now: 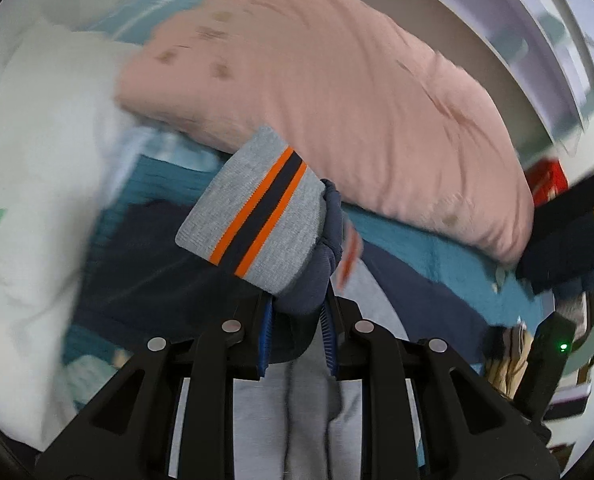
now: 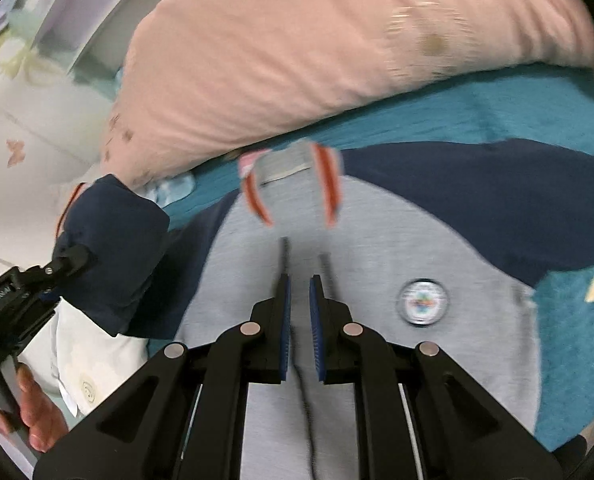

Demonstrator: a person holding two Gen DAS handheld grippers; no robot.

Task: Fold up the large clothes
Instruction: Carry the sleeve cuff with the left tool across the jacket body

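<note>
— Navy sleeve (image 1: 313, 280) pinched in my left gripper (image 1: 297, 320), cuff (image 1: 253, 208) at twelve; sweatshirt (image 2: 337, 320) flat on the bed

— Risk?

— The sleeve could slip; my right gripper (image 2: 299, 312), barely parted, pins nothing

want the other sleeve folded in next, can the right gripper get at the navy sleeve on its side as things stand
Probably yes. The right gripper hovers over the grey chest, jaws slightly apart and holding nothing, and the right navy sleeve lies flat and uncovered on the teal cover. The left gripper is busy clamping the other sleeve.
</note>
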